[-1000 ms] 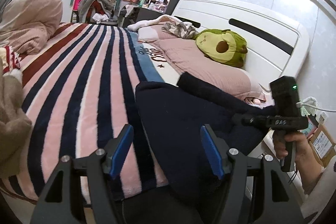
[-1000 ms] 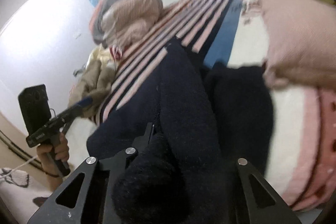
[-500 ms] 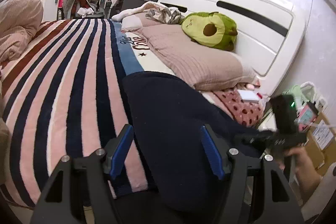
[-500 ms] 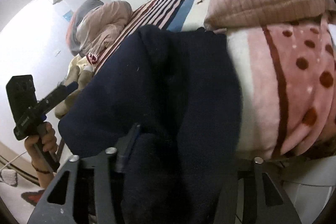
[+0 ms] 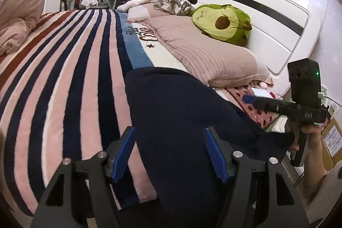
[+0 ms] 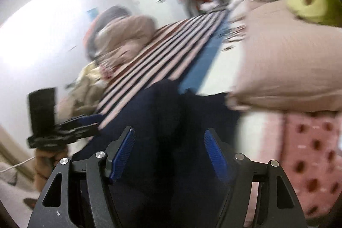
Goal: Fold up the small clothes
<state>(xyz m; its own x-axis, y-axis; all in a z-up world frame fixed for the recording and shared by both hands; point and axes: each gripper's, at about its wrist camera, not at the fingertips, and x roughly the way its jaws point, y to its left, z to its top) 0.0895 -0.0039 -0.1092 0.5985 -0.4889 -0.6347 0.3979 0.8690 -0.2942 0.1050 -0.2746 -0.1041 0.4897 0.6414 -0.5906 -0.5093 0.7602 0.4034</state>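
A dark navy fleece garment [image 5: 179, 112] lies on the striped bed blanket [image 5: 70, 69] at the near edge, part hanging over the side. My left gripper [image 5: 170, 155] is open, its blue pads on either side of the garment's near part, not closed on it. My right gripper [image 6: 168, 155] is open above the same garment [image 6: 171, 112], nothing between its pads. The right gripper also shows in the left wrist view [image 5: 284, 106], held at the right of the garment. The left gripper shows in the right wrist view [image 6: 64, 131] at the left.
A pink pillow [image 5: 205, 52] with a green avocado plush [image 5: 224, 22] lies by the white headboard [image 5: 267, 5]. A pink dotted cloth [image 6: 310, 153] lies beside the garment. A bundled pink quilt [image 5: 17, 14] sits at the far left. Cardboard boxes [image 5: 331, 138] stand right of the bed.
My right gripper was shut on the navy garment; it has let go, opened and drawn back. The garment now lies flatter on the bed. The left gripper stayed open.
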